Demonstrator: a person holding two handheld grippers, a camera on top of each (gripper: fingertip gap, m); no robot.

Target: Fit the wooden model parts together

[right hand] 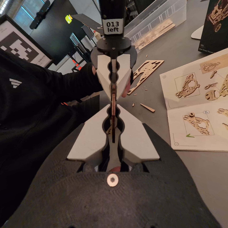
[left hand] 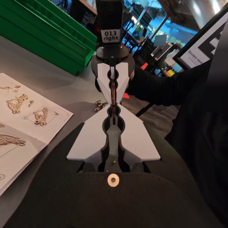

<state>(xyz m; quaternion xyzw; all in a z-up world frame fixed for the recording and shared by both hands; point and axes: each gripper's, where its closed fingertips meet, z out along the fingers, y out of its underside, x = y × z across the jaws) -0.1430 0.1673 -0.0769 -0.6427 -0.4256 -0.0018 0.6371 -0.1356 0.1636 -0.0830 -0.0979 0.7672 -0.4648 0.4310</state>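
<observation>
Left gripper [left hand: 113, 104] clamped on thin wooden part [left hand: 113, 111]; right gripper [right hand: 113, 104] clamped on it, tip to tip

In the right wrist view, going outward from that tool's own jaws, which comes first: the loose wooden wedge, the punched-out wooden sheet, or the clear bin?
1. Wedge, on the table just right of the jaws.
2. Sheet, farther back on the right.
3. Bin, at the table's far end.

The surface [right hand: 160, 51] is plain grey. Each hand-held gripper has white fingers [left hand: 93, 133] on a black body. The wooden part [left hand: 113, 93] between them shows a dark reddish-brown edge. The bins [left hand: 49, 40] at far left are green. The booklet [right hand: 197, 123] is white with tan drawings.
</observation>
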